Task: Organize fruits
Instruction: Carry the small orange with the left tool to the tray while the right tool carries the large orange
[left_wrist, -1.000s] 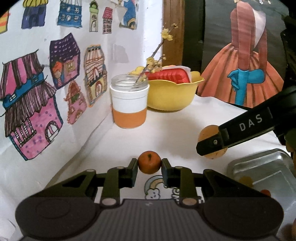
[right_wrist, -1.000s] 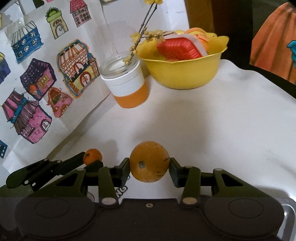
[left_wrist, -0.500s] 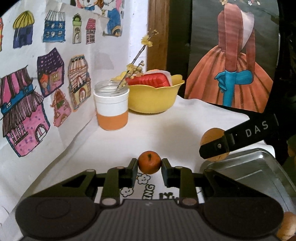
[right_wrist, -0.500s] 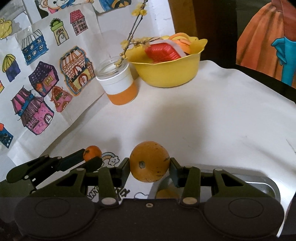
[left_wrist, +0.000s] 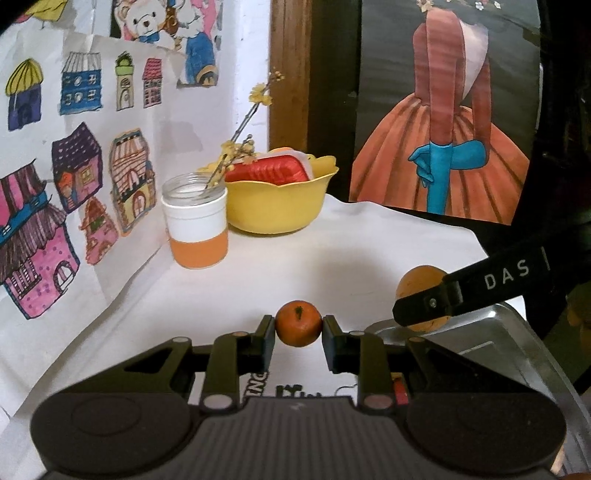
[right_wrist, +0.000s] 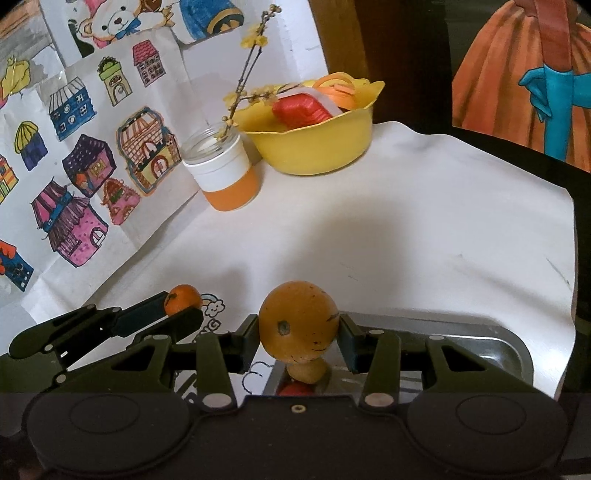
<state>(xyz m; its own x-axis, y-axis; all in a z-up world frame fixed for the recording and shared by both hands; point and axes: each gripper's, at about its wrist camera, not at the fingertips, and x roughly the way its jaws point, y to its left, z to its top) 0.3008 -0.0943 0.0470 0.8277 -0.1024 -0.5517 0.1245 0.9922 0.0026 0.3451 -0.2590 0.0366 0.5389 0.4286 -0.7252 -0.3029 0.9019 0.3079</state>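
While the left gripper (left_wrist: 298, 328) pinches a mandarin (left_wrist: 298, 328) and the right gripper (right_wrist: 298, 332) clamps an orange (right_wrist: 297, 325) above the metal tray (right_wrist: 517, 350), either round fruit may slip and roll off.

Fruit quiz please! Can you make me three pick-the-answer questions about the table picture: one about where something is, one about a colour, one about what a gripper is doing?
1. Where is the jar?
A. Left of the bowl
B. On the tray
C. Inside the bowl

2. What colour is the bowl?
A. Blue
B. Yellow
C. Green

3. What is the left gripper doing?
A. Hanging open and empty
B. Holding the jar
C. Gripping the small orange

Answers:
1. A: the jar stands on the white cloth just left of the bowl.
2. B: its wavy rim and sides are yellow.
3. C: the small orange sits pinched between its two fingers, while the right gripper grips the big orange.
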